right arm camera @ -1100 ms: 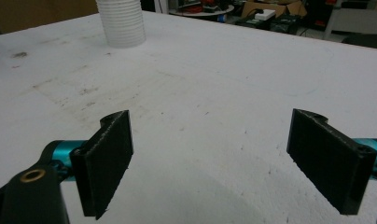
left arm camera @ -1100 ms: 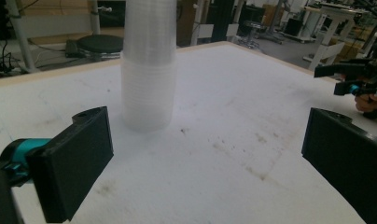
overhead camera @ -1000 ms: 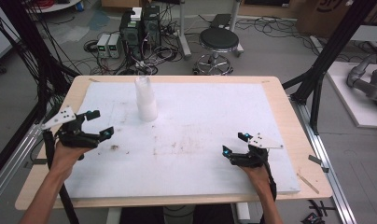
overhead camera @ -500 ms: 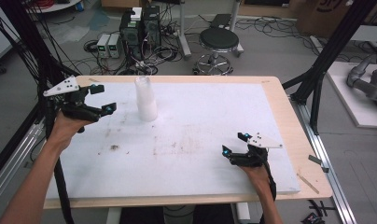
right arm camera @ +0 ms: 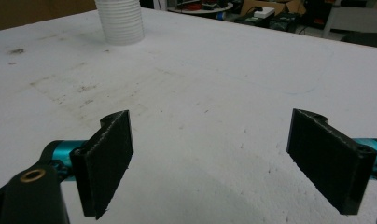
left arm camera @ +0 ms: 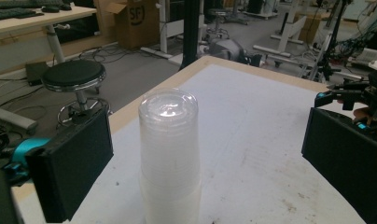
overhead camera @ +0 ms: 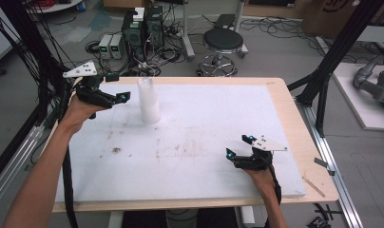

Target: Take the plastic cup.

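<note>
Lifted toward the cup stack (overhead camera: 148,100), left gripper (overhead camera: 115,87) brackets it with jaws released, ready to close; right gripper (overhead camera: 241,146) rests released.

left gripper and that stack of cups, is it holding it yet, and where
Nothing is held. The left gripper has its jaws open on either side of the upside-down stack of clear plastic cups, apart from its walls. The right gripper is open over bare table.

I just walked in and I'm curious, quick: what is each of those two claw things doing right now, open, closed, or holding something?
Left gripper: open, holding nothing, jaws aimed at the stack of cups.
Right gripper: open, empty, low over the white board.
</note>
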Demonstrator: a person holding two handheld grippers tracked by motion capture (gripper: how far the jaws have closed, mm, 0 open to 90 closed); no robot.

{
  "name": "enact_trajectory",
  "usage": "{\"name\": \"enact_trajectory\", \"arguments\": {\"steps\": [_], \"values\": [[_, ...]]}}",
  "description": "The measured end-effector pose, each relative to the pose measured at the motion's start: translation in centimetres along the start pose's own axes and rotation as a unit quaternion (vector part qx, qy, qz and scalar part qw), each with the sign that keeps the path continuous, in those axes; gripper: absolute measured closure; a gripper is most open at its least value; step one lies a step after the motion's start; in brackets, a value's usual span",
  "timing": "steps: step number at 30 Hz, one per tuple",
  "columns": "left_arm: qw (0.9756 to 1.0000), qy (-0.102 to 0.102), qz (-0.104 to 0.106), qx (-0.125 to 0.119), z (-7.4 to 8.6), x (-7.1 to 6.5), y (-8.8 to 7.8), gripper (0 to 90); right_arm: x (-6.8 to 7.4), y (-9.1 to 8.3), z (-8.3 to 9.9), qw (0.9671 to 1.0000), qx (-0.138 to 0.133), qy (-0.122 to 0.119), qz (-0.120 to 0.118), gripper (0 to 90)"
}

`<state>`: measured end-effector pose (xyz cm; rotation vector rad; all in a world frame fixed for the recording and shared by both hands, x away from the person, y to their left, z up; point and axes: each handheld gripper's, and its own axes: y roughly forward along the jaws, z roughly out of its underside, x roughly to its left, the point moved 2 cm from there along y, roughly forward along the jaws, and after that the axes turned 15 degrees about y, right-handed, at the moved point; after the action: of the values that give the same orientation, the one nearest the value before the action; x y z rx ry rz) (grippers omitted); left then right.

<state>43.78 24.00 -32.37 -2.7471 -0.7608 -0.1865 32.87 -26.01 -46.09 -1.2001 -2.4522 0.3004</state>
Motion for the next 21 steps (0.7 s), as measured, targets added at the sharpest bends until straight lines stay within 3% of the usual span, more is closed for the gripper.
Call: {"name": "enact_trajectory", "arguments": {"steps": [6, 14, 21], "values": [[0.9996, 0.012, 0.014, 0.02, -0.8, 0.9, 1.6, 1.8, 0.0, 0.0, 0.0, 1.0, -0.001, 0.001, -0.001, 14.4], [0.9987, 0.012, 0.027, 0.041, -0.7, 1.6, 3.8, 1.8, 0.0, 0.0, 0.0, 1.0, 0.002, 0.0, -0.001, 14.4], [0.9977, 0.006, 0.018, 0.065, -0.4, 2.2, 5.4, 1.8, 0.0, 0.0, 0.0, 1.0, 0.002, 0.0, -0.001, 14.4]]}}
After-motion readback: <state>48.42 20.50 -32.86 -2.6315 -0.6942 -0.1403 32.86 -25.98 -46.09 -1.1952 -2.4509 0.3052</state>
